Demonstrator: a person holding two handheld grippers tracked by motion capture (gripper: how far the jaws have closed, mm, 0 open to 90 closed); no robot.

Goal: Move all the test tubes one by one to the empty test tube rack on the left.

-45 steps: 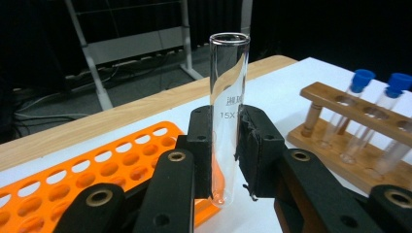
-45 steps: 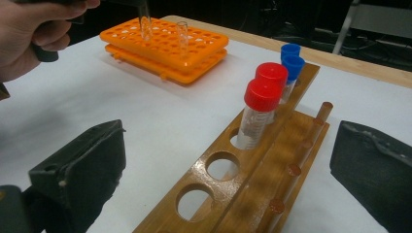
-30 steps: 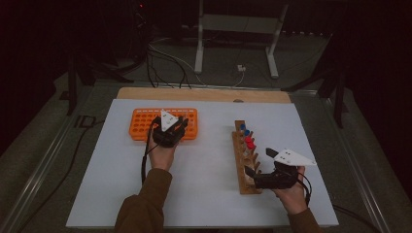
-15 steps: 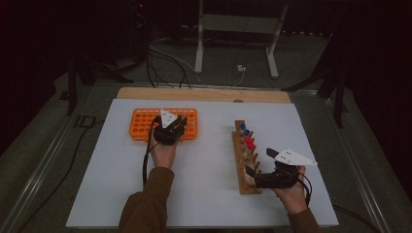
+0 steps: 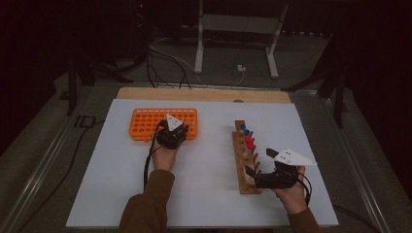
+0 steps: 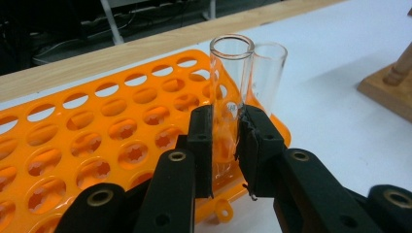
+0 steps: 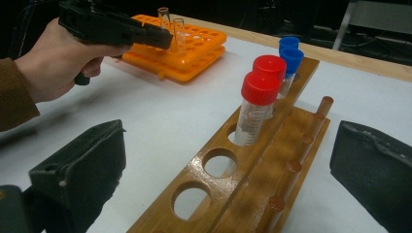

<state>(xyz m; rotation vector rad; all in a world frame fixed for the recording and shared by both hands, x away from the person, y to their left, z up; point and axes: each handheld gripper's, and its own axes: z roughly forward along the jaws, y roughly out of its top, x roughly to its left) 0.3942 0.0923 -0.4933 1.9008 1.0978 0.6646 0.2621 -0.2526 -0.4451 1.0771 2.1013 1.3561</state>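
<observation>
Glass is what the left gripper (image 6: 226,145) has hold of: a clear, open-mouthed glass test tube (image 6: 228,87) stands upright between its two black fingers (image 6: 201,141), which are clenched on the tube's middle, the rim well above the pads and the foot below them, lowered into a hole near the corner of the orange plastic tube rack (image 6: 97,145). Just beyond the fingers, touching or nearly touching the held tube, a second clear tube (image 6: 268,73) already stands in the rack.

Such a tube is light and stiff, but smooth, slippery and breakable. A hold around the middle of the wall, as here, looks the sound one; squeezing near the thin rim risks a chip, and tilting it against the hole's edge or its neighbour could crack it. It should go down straight.

On the white desk (image 5: 204,194) the right gripper (image 5: 252,171) rests at the near end of the brown wooden rack (image 7: 233,179), its fingers (image 7: 77,170) released and spread wide to either side of the rack's empty holes, gripping nothing. Beyond those fingers stand two red-capped tubes (image 7: 260,104) and two blue-capped tubes (image 7: 290,53).
</observation>
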